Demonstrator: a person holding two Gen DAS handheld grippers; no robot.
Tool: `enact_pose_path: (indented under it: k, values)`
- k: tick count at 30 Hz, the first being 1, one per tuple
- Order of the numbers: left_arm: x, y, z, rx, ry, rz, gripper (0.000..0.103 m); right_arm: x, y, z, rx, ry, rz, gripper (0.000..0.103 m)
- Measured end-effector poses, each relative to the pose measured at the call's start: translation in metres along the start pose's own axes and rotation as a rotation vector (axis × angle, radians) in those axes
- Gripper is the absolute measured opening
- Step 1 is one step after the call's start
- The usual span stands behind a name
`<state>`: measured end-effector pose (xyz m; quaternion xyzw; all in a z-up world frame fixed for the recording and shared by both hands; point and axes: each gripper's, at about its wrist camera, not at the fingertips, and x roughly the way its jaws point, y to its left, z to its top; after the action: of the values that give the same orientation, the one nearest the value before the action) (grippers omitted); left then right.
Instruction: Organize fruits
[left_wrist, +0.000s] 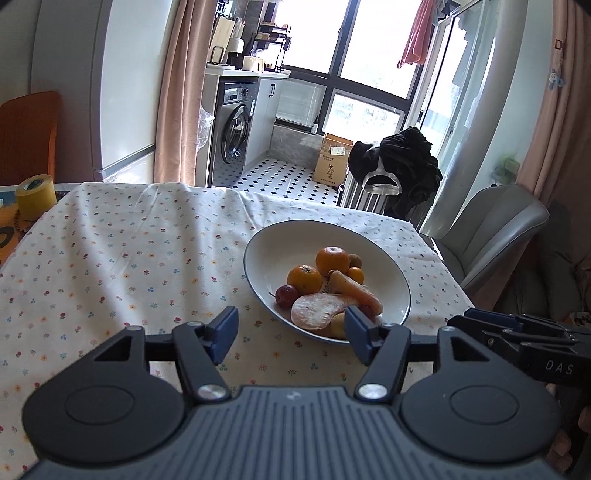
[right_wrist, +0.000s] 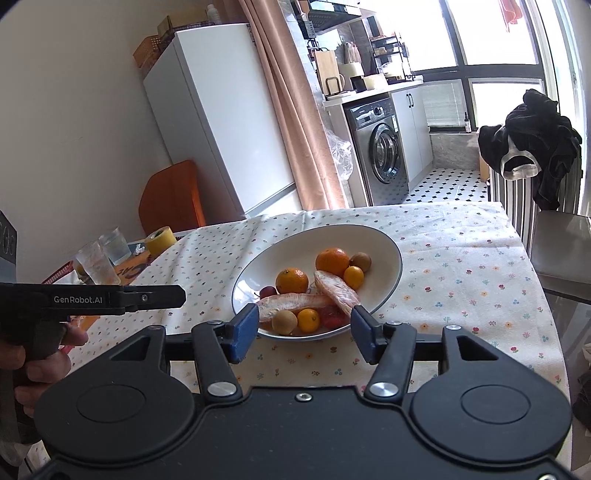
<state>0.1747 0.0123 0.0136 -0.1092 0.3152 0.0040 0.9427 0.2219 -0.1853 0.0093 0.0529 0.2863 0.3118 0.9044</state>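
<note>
Both claws, left claw (left_wrist: 291, 334) and right claw (right_wrist: 301, 334), gaping and empty, low centre of frame before the heaped bowl (right_wrist: 388, 247). Seemingly sorted already; next, probably withdrawal.

A table (right_wrist: 461, 258) covered by a white cloth (left_wrist: 129, 258) printed with small coloured flowers carries everything here; the cloth is creased in long folds and hangs over the far edge. A wide white bowl (right_wrist: 384, 243) with a thin dark rim sits directly on the cloth, towards the near right part of the table in the left wrist view, and holds a pile of fruit. At the far left end, where the cloth stops, a roll of yellow tape (left_wrist: 35, 197) stands on a patterned surface. Beside it in the right wrist view are two clear glasses (right_wrist: 105, 254) and a red-edged tray (right_wrist: 59, 275), partly hidden.
</note>
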Motion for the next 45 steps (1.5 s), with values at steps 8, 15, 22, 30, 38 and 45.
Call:
enact_pose_path:
  k: [8,15,22,30,38,45]
  values:
    - [-0.026,0.004,-0.009,-0.007,-0.030,0.030,0.083,-0.017,0.015,-0.004,-0.023,-0.018,-0.008,0.073]
    - [-0.044,0.006,-0.014,-0.006,-0.039,0.047,0.090,-0.034,0.026,-0.003,-0.039,-0.046,-0.023,0.091]
    - [-0.057,0.008,-0.020,-0.010,-0.041,0.062,0.097,-0.045,0.033,-0.004,-0.051,-0.060,-0.027,0.103]
    - [-0.074,0.016,-0.031,-0.022,-0.042,0.079,0.103,-0.052,0.040,-0.008,-0.061,-0.049,-0.022,0.103]
    - [-0.088,0.022,-0.043,-0.018,-0.024,0.074,0.103,-0.060,0.052,-0.017,-0.070,-0.028,-0.030,0.103]
    - [-0.100,0.025,-0.054,-0.012,-0.028,0.093,0.103,-0.065,0.062,-0.021,-0.079,-0.015,-0.025,0.103]
